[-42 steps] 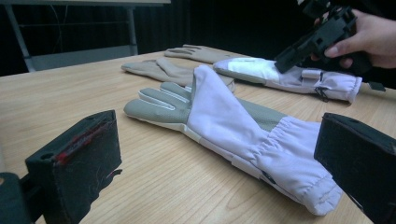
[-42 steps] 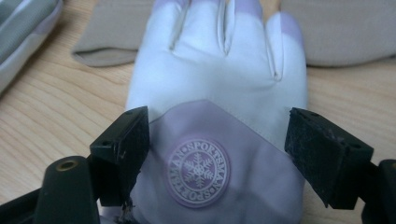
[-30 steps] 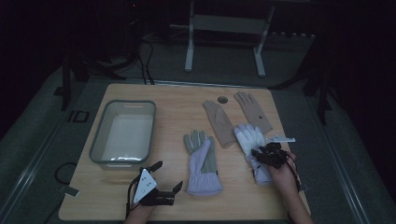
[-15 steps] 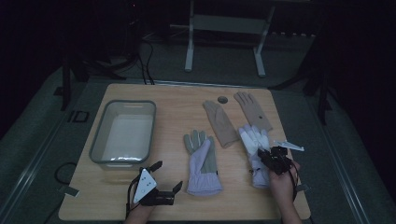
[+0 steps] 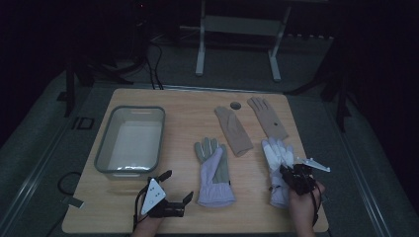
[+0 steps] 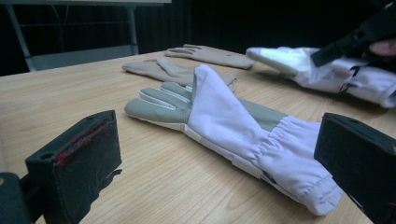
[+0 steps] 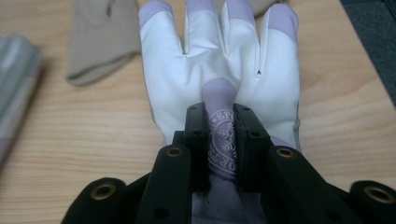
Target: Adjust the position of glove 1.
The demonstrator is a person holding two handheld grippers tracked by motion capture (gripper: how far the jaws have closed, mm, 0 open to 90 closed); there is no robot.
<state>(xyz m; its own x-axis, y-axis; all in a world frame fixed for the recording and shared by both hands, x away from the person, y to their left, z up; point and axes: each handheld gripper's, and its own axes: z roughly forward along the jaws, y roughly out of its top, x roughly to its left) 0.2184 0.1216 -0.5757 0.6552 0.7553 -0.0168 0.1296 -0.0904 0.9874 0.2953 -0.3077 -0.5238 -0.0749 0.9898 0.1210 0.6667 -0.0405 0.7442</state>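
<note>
A white glove with lilac fingertips (image 5: 277, 157) lies palm-side up at the table's right, and my right gripper (image 5: 290, 178) is shut on it near the cuff. In the right gripper view the jaws pinch a lilac printed patch (image 7: 223, 135) on that white glove (image 7: 219, 70). A second lilac and grey glove (image 5: 213, 170) lies flat at mid-table. My left gripper (image 5: 173, 195) rests open near the front edge, left of that glove's cuff. From the left gripper view, the lilac glove (image 6: 224, 121) lies ahead of my wide-apart left gripper (image 6: 215, 168), untouched.
A clear plastic bin (image 5: 101, 160) stands empty at the left. Two beige gloves (image 5: 234, 131) (image 5: 268, 117) lie at the back right, beside a small round hole (image 5: 235, 105) in the tabletop. A metal stand (image 5: 237, 29) rises beyond the far edge.
My right gripper has slid a little toward the near right edge, drawing the white glove slightly with it. The left gripper has stayed still.
</note>
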